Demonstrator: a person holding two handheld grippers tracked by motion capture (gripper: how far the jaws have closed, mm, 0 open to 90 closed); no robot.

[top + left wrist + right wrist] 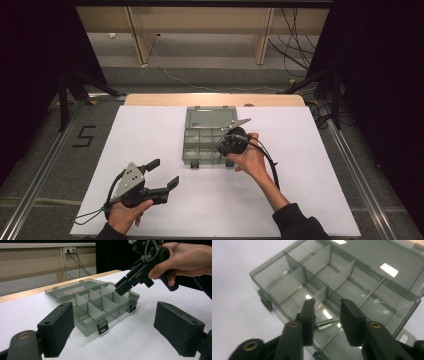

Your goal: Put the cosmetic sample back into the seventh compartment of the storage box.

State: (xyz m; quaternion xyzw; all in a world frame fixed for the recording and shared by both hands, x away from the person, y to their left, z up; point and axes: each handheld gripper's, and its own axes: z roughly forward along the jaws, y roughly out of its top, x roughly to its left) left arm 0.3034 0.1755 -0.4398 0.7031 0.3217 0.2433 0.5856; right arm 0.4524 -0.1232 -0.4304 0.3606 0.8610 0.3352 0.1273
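A smoky clear compartment box (210, 118) lies open in the middle of the white table, lid flat at the far side, latches toward me. My right gripper (226, 145) points steeply down over its near right compartments. In the right gripper view its jaws (327, 301) stand a little apart with nothing between the pads. Below them a small silvery metal piece (327, 324) lies on a compartment floor. The left gripper view shows the box (86, 328) and the right gripper (122, 287) hovering just above the dividers. My left gripper (164, 172) rests low at the front left, open and holding nothing (114, 307).
A white sheet (300, 175) covers the wooden table, whose far edge (215, 99) shows behind the box. Black stands flank the table. A floor mark like a 5 (84, 136) sits at the left, and cables (295, 45) hang at the back right.
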